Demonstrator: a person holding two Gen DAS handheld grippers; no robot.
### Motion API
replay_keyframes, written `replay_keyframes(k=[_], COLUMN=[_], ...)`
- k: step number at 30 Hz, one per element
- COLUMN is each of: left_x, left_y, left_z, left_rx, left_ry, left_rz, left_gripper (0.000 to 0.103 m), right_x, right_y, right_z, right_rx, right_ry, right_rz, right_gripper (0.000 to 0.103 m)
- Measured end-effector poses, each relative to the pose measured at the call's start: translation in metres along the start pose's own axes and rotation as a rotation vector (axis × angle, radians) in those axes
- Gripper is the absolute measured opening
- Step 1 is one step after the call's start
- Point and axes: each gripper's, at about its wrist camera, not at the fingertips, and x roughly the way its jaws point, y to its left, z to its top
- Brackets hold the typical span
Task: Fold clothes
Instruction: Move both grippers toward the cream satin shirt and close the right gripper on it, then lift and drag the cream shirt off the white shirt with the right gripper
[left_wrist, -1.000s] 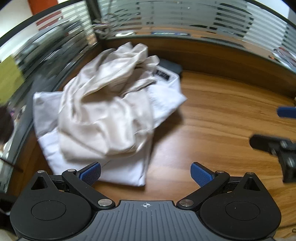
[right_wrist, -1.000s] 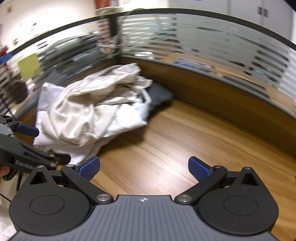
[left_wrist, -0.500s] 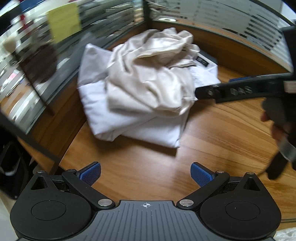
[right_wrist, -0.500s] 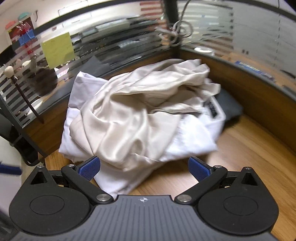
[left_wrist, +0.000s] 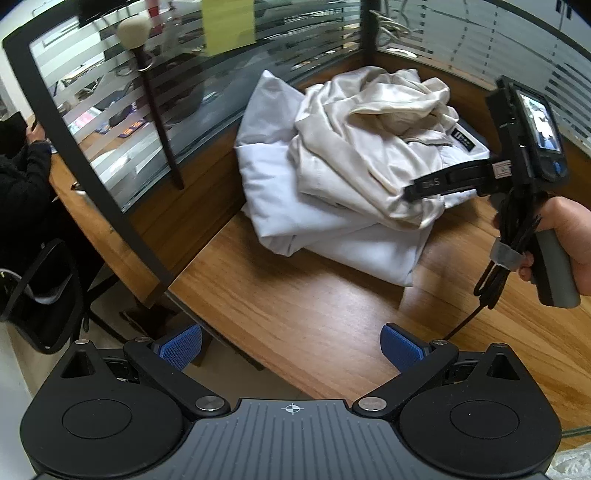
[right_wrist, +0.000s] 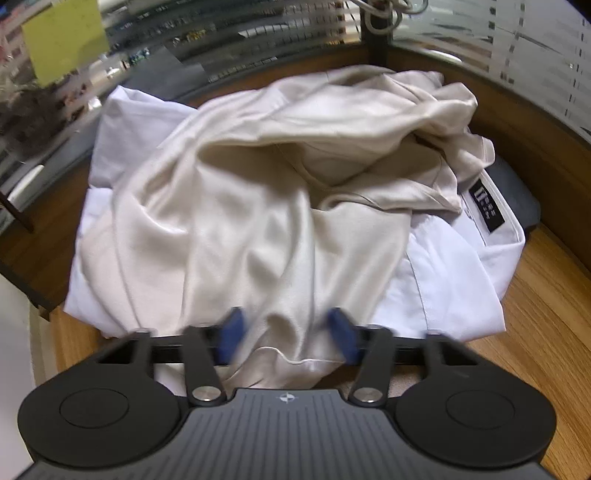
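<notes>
L gripper (left_wrist: 291, 349) jaws spread, over desk (left_wrist: 314, 314) | R gripper (right_wrist: 286, 334) jaws half-closed round beige garment (right_wrist: 258, 221) hem

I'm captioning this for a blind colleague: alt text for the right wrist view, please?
The right tongs, fingers part-closed and motion-blurred, straddle the near edge of a crumpled cream satin garment lying atop a white shirt on a wooden desk.

Wooden worktop (left_wrist: 303, 310) in a corner of striped glass partitions (left_wrist: 461, 40); yellow sticky note (right_wrist: 64, 38) on glass; black office chair (left_wrist: 44, 291) left; seated person (left_wrist: 22, 177) behind partition.
</notes>
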Motion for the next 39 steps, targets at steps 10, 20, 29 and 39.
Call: replay_keyframes(k=[10,20,29,39], left_x=[0.013,0.029,0.041,0.052], left_y=[-0.011,-0.055,-0.113,-0.178], left_z=[0.007,0.02,0.03,0.033], left_rx=[0.053,0.154,0.31,0.487], left_ry=[-0.007,-0.014,-0.017,-0.009], left_rz=[-0.021,-0.118,-0.216,-0.326], left_gripper=[0.103,0.103,0.103,0.103], right_x=[-0.049,-0.128,-0.198,-0.279], right_y=[-0.018,-0.09,-0.168,-0.239], right_z=[-0.022,-0.103,-0.192,-0.297], right_rx=[0.05,0.216,0.406,0.619], right_ry=[-0.042,-0.041,-0.023,0.025], right_rz=[-0.014,-0.149,-0.352,-0.599], right_gripper=[0.003,0.003,0.002,0.003])
